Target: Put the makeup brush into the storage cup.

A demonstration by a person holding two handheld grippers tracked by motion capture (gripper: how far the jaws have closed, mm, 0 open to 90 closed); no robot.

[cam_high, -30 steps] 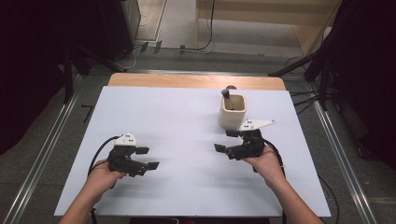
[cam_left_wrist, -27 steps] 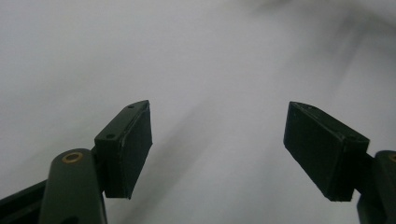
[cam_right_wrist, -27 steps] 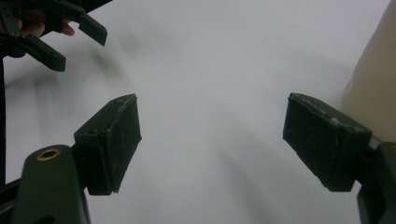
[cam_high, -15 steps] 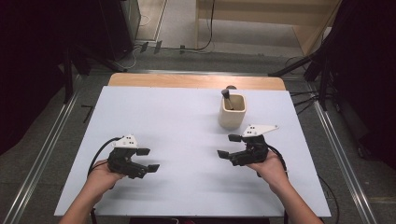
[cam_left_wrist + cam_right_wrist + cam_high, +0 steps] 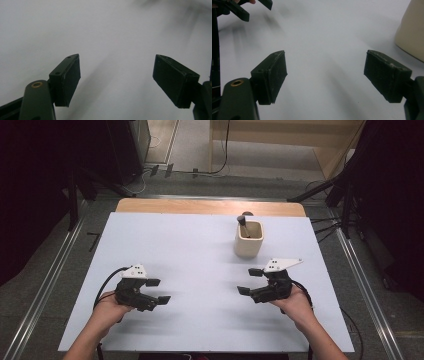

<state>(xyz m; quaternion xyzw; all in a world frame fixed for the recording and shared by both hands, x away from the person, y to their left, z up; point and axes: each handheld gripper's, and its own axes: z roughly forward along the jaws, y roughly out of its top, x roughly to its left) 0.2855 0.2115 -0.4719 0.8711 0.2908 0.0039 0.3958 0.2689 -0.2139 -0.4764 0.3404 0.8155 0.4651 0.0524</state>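
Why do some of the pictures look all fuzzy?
High view: sharp, evenly lit, soft shadows under both grippers. Left gripper view: the table is a hazy grey blur, the pads sharper. Right gripper view: the cream cup is soft at the edge.

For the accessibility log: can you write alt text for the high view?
Two hands each hold an open black claw, left and right, low over a white table. Behind the right one stands a cream cup with a dark-handled tool in it.
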